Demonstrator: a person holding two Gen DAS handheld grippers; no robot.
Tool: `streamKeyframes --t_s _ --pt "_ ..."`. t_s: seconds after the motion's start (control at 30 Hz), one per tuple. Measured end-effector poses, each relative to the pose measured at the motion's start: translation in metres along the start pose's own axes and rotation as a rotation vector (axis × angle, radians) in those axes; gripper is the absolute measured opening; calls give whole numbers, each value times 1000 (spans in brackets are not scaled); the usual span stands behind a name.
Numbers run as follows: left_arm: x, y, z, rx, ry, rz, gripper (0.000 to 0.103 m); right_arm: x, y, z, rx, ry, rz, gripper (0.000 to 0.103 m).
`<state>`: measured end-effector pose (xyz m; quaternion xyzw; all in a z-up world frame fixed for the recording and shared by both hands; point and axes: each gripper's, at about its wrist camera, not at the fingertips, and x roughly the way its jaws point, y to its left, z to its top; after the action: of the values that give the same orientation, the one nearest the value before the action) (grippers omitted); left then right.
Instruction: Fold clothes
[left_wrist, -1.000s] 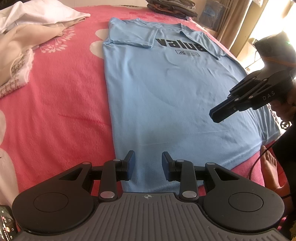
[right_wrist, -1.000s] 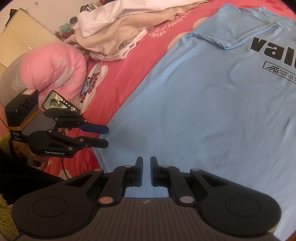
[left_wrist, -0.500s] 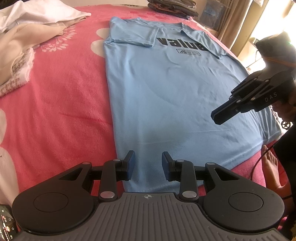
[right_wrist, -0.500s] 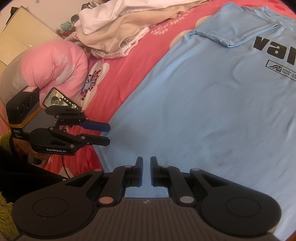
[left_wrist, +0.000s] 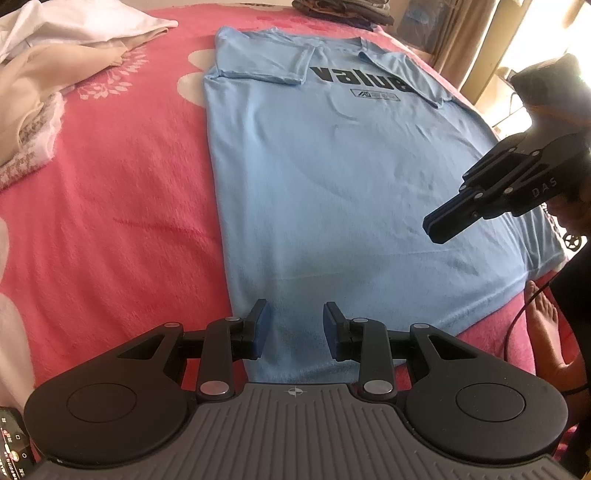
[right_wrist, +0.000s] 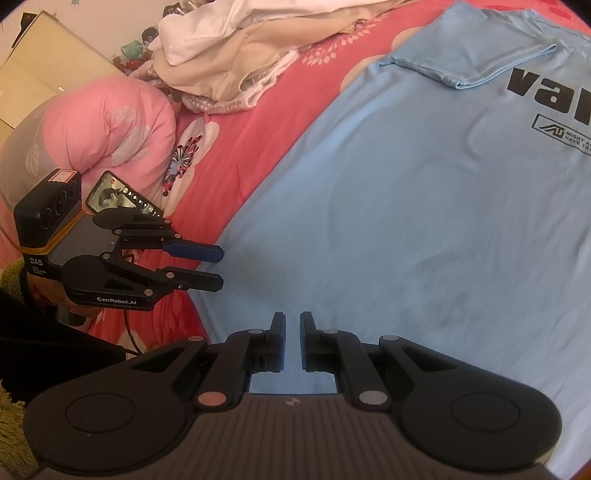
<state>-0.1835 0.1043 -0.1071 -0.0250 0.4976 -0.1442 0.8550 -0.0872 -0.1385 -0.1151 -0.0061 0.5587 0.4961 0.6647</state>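
Note:
A light blue T-shirt (left_wrist: 332, 177) with black lettering lies flat, print up, on the pink bedspread (left_wrist: 110, 221), both sleeves folded inward. My left gripper (left_wrist: 295, 314) hovers open over the near left corner of the hem, with nothing between its fingers. In the right wrist view the left gripper (right_wrist: 219, 267) sits just off the T-shirt's (right_wrist: 388, 221) near edge. My right gripper (right_wrist: 291, 321) is shut and empty, held above the cloth. The left wrist view shows the right gripper (left_wrist: 434, 229) over the shirt's right side, near the hem.
A heap of white and beige clothes (left_wrist: 55, 74) lies at the far left of the bed. Beside it is a pink pillow (right_wrist: 92, 129). Dark folded garments (left_wrist: 343, 11) are stacked at the far end. A person's bare foot (left_wrist: 543, 314) is off the bed's right edge.

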Motion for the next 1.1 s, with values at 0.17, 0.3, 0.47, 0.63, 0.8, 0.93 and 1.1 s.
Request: streamKeyframes --t_s 0.17,0.3,0.47,0.63,0.8,0.93,1.1 --pt "0 1 0 4 4 1 32 1 2 1 1 0 -1 8" --pt "0 1 -1 7 5 4 32 0 2 1 1 0 -1 8" --pt "1 -1 -1 13 7 8 32 0 3 0 0 0 -1 8" --pt "1 -1 -1 16 9 11 33 -1 3 1 -1 1 0 8" --pt "1 -2 -3 20 11 15 33 -1 2 0 -2 2 -1 8" --pt "-1 -2 -4 27 12 23 33 -1 1 -1 -3 5 -5 8" --pt "-18 8 -3 13 -29 50 33 -1 -1 -4 -13 4 -19 8"
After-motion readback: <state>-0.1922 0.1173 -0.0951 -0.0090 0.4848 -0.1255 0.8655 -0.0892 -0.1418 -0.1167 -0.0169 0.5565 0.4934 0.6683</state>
